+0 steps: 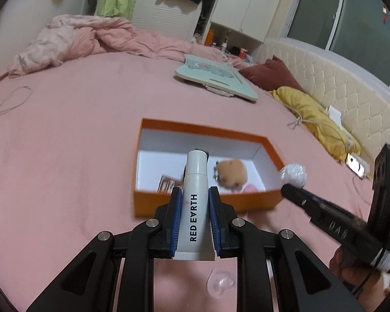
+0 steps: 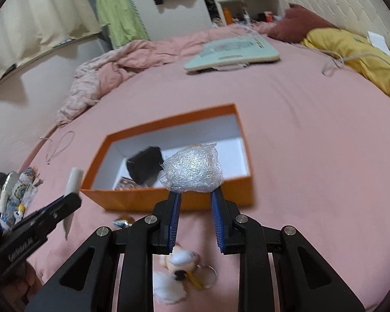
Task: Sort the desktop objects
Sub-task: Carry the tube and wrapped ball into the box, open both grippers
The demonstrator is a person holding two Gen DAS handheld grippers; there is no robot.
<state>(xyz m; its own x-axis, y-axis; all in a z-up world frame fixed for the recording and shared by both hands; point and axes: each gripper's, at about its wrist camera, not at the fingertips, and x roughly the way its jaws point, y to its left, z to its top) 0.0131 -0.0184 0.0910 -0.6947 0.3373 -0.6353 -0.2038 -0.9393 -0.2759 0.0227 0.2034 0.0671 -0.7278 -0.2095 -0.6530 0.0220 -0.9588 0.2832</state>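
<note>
Left wrist view first: my left gripper [image 1: 195, 195] is closed narrow on a white tube [image 1: 195, 202], pads pressing both flanks. Its long axis runs straight along the fingers, cap end pointing forward and away from me, crimped end back between the jaws. The cap overlaps the near wall of the orange box [image 1: 148, 200], so I judge the tube is carried close to the box but not yet released.

Right wrist view: my right gripper [image 2: 196, 195] grips a crumpled ball of clear plastic wrap [image 2: 192, 169] at the fingertips, held ahead of the fingers over the box's near wall [image 2: 143, 197]. The ball has no clear long axis.

Progress, as I judge it: partly done. Already inside the box lie a brown plush toy [image 1: 230, 173], a dark pouch [image 2: 144, 166] and a small printed item I cannot identify. Two objects are in hand. Still outside: a keychain doll [image 2: 182, 262] below the right fingers, a small foil-like piece [image 2: 122, 222] left of them, and patterned items [image 2: 20, 189] far left.
</note>
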